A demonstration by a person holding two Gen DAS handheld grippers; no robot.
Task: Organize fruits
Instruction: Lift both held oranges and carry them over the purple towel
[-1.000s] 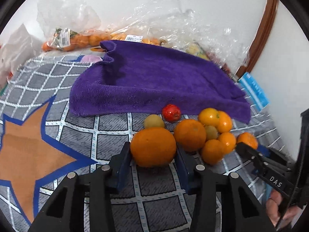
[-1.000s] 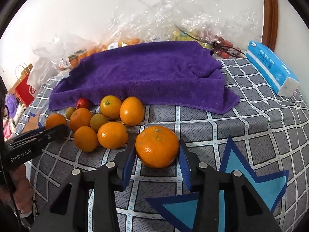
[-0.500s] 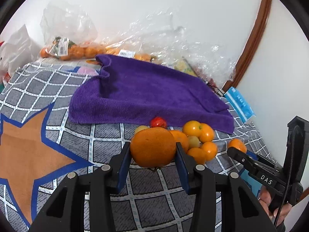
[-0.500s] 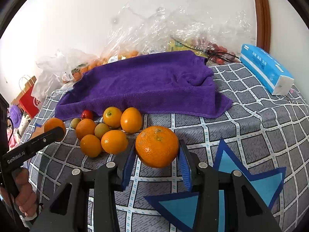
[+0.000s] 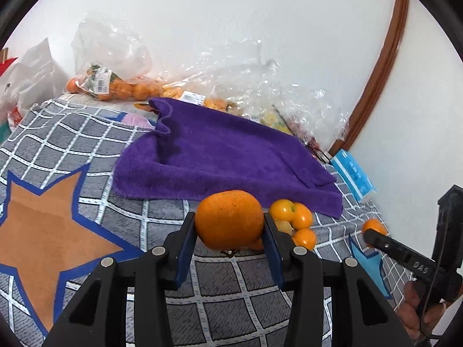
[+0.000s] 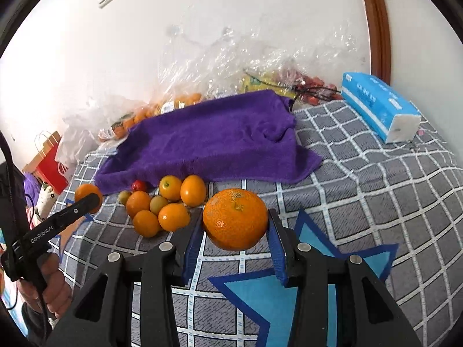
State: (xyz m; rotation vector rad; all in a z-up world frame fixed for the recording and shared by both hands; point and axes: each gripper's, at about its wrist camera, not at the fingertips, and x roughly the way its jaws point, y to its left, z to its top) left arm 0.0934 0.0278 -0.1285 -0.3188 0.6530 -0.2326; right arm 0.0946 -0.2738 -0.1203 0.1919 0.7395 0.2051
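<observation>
My left gripper (image 5: pixel 228 225) is shut on a large orange (image 5: pixel 228 219) and holds it above the checked cloth. My right gripper (image 6: pixel 235 224) is shut on another large orange (image 6: pixel 235 219), also lifted. A pile of small oranges and greenish fruits (image 6: pixel 162 205) with one red fruit (image 6: pixel 139 185) lies on the cloth in front of a purple towel (image 6: pixel 211 141). In the left wrist view the pile (image 5: pixel 295 222) sits partly hidden behind my held orange, below the purple towel (image 5: pixel 220 156). The right gripper's finger with its orange shows at the right (image 5: pixel 374 227).
Clear plastic bags of fruit (image 5: pixel 115 86) lie against the wall behind the towel. A blue tissue pack (image 6: pixel 379 105) lies at the right. A red paper bag (image 6: pixel 47 164) stands at the left. The cloth (image 6: pixel 376 190) is grey checked with star patterns.
Both grippers have risen with their oranges off the cloth. The fruit pile now sits lower and farther away in both views.
</observation>
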